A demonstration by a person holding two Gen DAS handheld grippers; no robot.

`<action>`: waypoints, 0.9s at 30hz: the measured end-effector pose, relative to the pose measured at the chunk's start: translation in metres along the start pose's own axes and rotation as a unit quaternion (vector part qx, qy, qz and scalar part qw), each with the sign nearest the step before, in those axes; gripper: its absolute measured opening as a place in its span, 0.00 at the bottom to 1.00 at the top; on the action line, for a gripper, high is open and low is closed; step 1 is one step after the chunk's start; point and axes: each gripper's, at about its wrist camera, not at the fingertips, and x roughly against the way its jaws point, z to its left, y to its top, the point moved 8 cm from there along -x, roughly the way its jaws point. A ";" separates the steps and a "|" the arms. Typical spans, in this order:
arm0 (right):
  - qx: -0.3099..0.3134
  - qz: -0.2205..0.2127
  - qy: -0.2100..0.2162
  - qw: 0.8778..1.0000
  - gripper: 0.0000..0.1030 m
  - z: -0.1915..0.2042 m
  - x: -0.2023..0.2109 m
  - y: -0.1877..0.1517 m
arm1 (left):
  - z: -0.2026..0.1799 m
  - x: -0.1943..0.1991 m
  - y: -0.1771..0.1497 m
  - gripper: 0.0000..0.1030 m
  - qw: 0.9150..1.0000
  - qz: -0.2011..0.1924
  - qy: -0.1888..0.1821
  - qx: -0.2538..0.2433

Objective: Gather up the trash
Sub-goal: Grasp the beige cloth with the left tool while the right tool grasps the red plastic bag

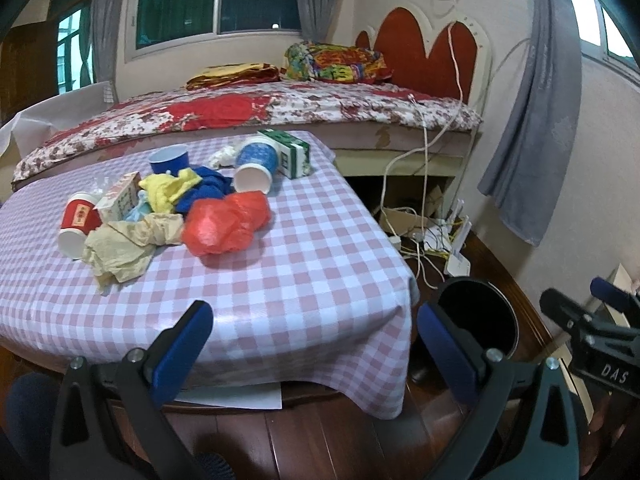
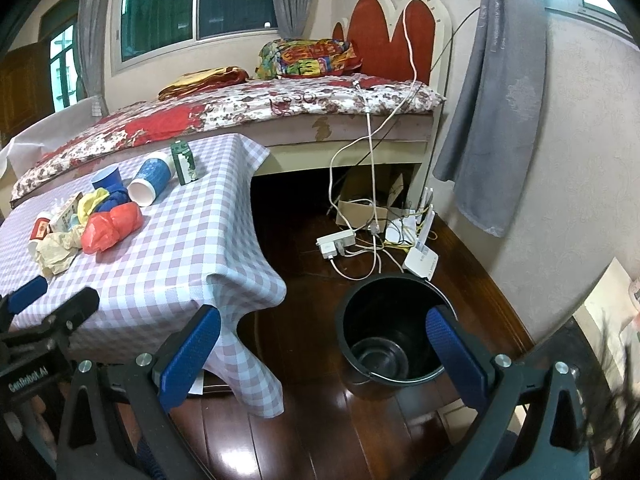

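A pile of trash lies on the checked table [image 1: 280, 280]: a red plastic bag [image 1: 226, 222], crumpled beige paper [image 1: 128, 246], a red paper cup [image 1: 78, 224], a lying blue paper cup [image 1: 256, 166], a green carton [image 1: 290, 152], and yellow and blue wrappers [image 1: 188, 188]. A black bin [image 2: 394, 332] stands on the floor right of the table; it looks empty. My left gripper [image 1: 316, 340] is open and empty above the table's near corner. My right gripper [image 2: 324, 352] is open and empty, beside the bin's rim.
A bed [image 1: 240, 112] with a floral cover stands behind the table. A power strip [image 2: 336, 242], a white router [image 2: 420, 260] and tangled cables lie on the wooden floor beyond the bin. A grey curtain [image 2: 492, 120] hangs at the right wall.
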 end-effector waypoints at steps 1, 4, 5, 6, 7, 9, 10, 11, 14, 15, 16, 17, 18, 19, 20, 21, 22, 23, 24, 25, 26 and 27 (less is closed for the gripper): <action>0.003 0.000 0.003 1.000 1.00 0.003 -0.001 0.000 | 0.005 0.000 0.001 1.00 1.000 -0.001 0.003 0.004; 0.012 -0.001 0.023 1.000 1.00 0.016 -0.004 0.003 | 0.020 -0.002 0.003 1.00 1.000 -0.005 0.013 0.012; 0.016 -0.001 0.028 0.999 1.00 0.022 -0.006 0.004 | 0.027 -0.003 0.004 1.00 1.000 -0.006 0.021 0.015; 0.024 -0.002 0.036 0.999 1.00 0.029 -0.008 0.006 | 0.034 -0.004 0.005 1.00 0.999 -0.006 0.025 0.018; 0.033 -0.004 0.043 0.999 1.00 0.038 -0.011 0.008 | 0.042 -0.006 0.005 1.00 0.999 -0.005 0.025 0.022; 0.052 -0.009 0.053 0.997 1.00 0.054 -0.014 0.012 | 0.059 -0.010 0.005 1.00 0.999 -0.004 0.021 0.037; 0.060 -0.011 0.059 0.996 1.00 0.062 -0.016 0.014 | 0.067 -0.011 0.005 1.00 0.999 -0.001 0.014 0.044; 0.072 -0.015 0.066 0.995 1.00 0.073 -0.019 0.017 | 0.076 -0.012 0.005 1.00 0.999 0.002 0.008 0.053; 0.092 -0.022 0.100 0.990 1.00 0.102 -0.026 0.024 | 0.110 -0.011 0.011 1.00 0.997 -0.016 0.048 0.062; 0.100 -0.024 0.112 0.988 1.00 0.113 -0.028 0.027 | 0.120 -0.011 0.012 1.00 0.996 -0.019 0.061 0.065; 0.109 -0.027 0.121 0.986 1.00 0.124 -0.031 0.030 | 0.132 -0.013 0.014 1.00 0.994 -0.022 0.075 0.071; 0.117 -0.027 0.129 0.984 1.00 0.133 -0.034 0.032 | 0.145 -0.015 0.017 1.00 0.993 -0.024 0.088 0.077; 0.125 -0.027 0.138 0.982 1.00 0.145 -0.038 0.035 | 0.154 -0.018 0.019 1.00 0.992 -0.025 0.094 0.079; 0.132 -0.027 0.146 0.980 1.00 0.156 -0.042 0.038 | 0.164 -0.021 0.020 1.00 0.991 -0.026 0.100 0.083; 0.140 -0.028 0.156 0.978 1.00 0.168 -0.045 0.041 | 0.172 -0.024 0.022 1.00 0.990 -0.024 0.109 0.083; 0.149 -0.027 0.165 0.975 1.00 0.181 -0.049 0.044 | 0.181 -0.029 0.023 1.00 0.990 -0.017 0.117 0.080; 0.158 -0.024 0.177 0.971 1.00 0.194 -0.053 0.046 | 0.186 -0.035 0.023 1.00 0.990 -0.007 0.117 0.077; 0.162 -0.023 0.188 0.969 1.00 0.203 -0.055 0.047 | 0.192 -0.041 0.024 1.00 0.990 0.001 0.120 0.075; 0.165 -0.023 0.203 0.965 1.00 0.216 -0.058 0.050 | 0.198 -0.042 0.025 1.00 0.989 0.002 0.127 0.075; 0.168 -0.022 0.215 0.962 1.00 0.227 -0.061 0.053 | 0.203 -0.044 0.026 1.00 0.989 0.000 0.128 0.075; 0.170 -0.021 0.220 0.960 1.00 0.233 -0.062 0.054 | 0.207 -0.047 0.027 1.00 0.989 -0.001 0.124 0.077; 0.175 -0.019 0.227 0.958 1.00 0.244 -0.065 0.055 | 0.210 -0.050 0.027 1.00 0.990 0.001 0.118 0.081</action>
